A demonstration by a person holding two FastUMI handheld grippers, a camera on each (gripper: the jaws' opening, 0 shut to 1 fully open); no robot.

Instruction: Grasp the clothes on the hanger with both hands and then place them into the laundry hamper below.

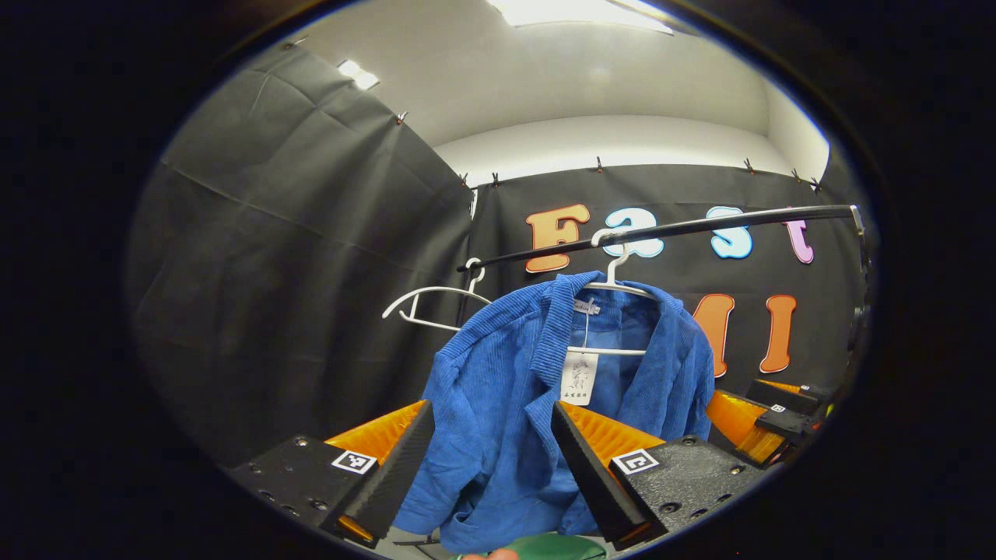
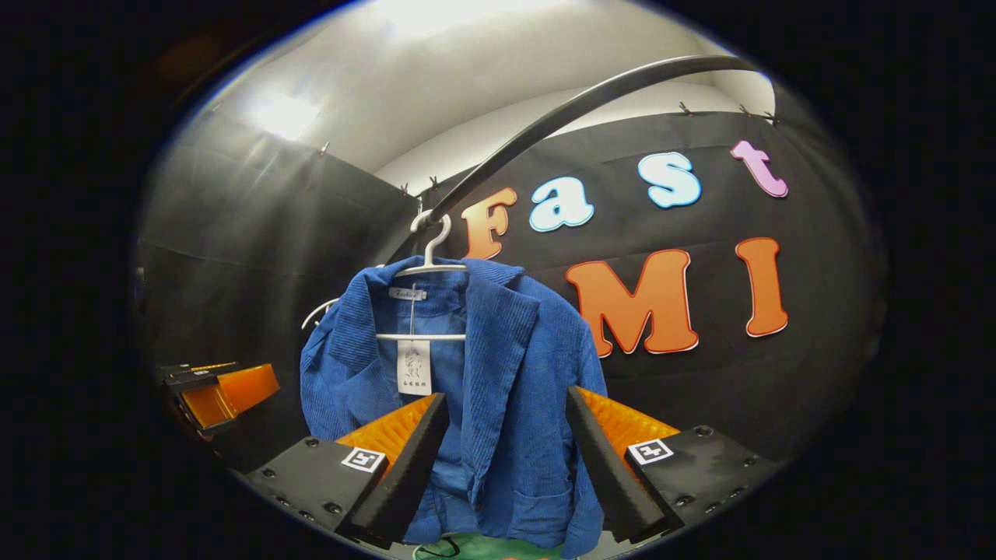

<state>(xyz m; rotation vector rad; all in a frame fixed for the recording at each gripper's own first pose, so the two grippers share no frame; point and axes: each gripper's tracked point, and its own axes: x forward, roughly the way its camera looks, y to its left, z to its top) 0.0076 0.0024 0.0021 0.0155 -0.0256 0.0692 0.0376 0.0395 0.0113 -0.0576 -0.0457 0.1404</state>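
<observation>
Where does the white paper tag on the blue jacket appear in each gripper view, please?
Left gripper view: tag hangs right of centre, inside the blue jacket.
Right gripper view: tag sits left of centre, below the collar.
Shared landmark: the white hanger on the black rail.

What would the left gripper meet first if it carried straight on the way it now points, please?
Most likely the blue jacket on its white hanger: the cloth sits between the open left gripper fingers, though depth is hard to judge.
</observation>
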